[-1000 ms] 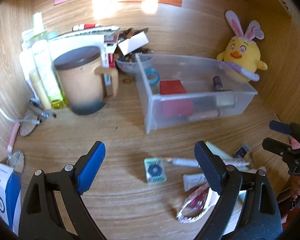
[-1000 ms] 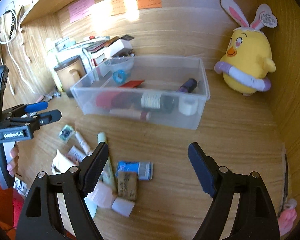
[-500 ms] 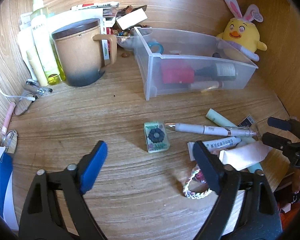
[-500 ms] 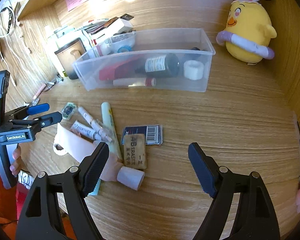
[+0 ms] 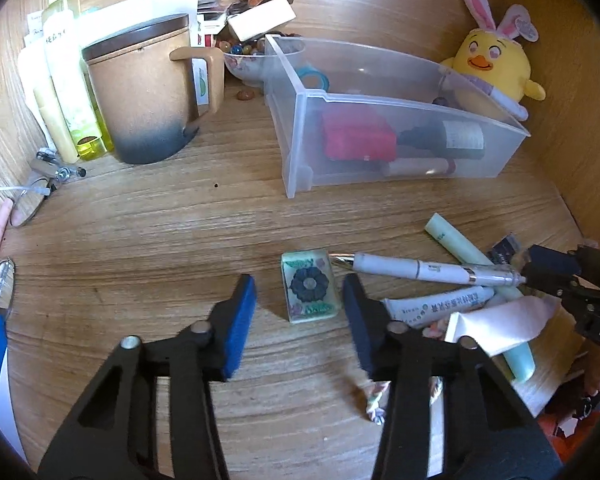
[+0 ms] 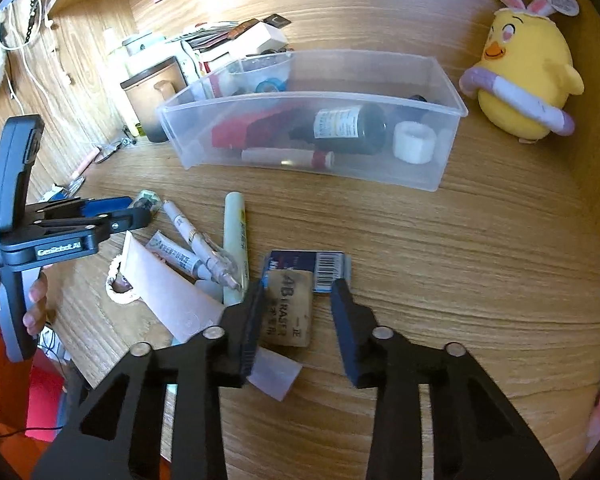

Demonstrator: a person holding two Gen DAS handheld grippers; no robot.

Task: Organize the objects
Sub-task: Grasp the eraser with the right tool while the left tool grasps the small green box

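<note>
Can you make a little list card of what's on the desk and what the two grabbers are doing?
place: wooden desk
bin: clear bin with a bottle and red case inside
left gripper: closing around a flower tile, pads not touching it
right gripper: closing around an eraser, one pad at its edge, the other apart
loose: pen, tube
toy: chick beside the bin

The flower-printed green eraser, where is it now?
In the left wrist view, the flower-printed green eraser lies on the desk between the left hand-held gripper's fingers, beside the white pen.
</note>
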